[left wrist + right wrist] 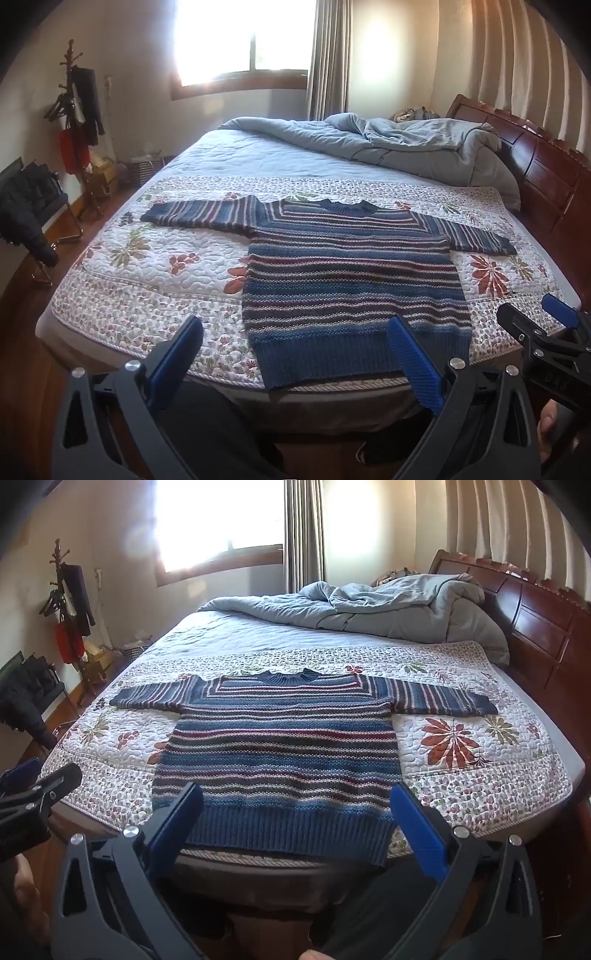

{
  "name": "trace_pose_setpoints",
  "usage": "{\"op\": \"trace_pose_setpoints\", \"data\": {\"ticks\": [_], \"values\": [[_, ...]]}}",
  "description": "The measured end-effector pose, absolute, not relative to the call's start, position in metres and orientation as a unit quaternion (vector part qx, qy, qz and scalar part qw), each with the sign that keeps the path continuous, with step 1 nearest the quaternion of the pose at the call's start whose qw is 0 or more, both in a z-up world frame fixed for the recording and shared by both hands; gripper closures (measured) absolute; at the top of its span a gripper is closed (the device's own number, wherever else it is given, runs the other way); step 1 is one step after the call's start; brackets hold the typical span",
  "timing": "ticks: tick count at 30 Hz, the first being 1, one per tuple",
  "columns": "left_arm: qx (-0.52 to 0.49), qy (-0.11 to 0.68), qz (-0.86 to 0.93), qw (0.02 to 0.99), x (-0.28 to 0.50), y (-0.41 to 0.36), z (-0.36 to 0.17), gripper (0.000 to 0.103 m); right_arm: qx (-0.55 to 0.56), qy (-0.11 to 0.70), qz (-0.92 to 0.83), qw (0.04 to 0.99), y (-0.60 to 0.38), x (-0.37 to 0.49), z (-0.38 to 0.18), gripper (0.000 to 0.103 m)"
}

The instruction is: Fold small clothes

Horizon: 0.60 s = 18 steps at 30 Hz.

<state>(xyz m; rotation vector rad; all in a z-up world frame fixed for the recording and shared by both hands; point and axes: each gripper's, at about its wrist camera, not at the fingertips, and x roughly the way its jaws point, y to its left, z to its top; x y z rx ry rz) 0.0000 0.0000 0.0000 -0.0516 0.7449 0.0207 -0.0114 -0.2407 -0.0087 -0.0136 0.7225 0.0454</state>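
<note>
Sweater (277, 753) is lying flat on the quilt (461, 775), sleeves spread ready for folding, while both grippers, left (295, 354) and right (297, 823), are hovering wide open, gripping nothing.

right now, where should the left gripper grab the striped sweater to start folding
Take the left sleeve cuff, coming in from the left side of the striped sweater. The sleeve lies flat and spread outward on the floral quilt, so its end is free to pinch and carry across.
</note>
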Motion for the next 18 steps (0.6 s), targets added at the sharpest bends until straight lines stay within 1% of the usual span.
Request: {"op": "trace_pose_setpoints", "data": {"ticks": [18], "values": [[-0.025, 0.362, 0.009, 0.932, -0.001, -0.0002, -0.0001, 0.004, -0.007, 0.354, 0.028, 0.935, -0.2443, -0.0112, -0.012, 0.002]]}}
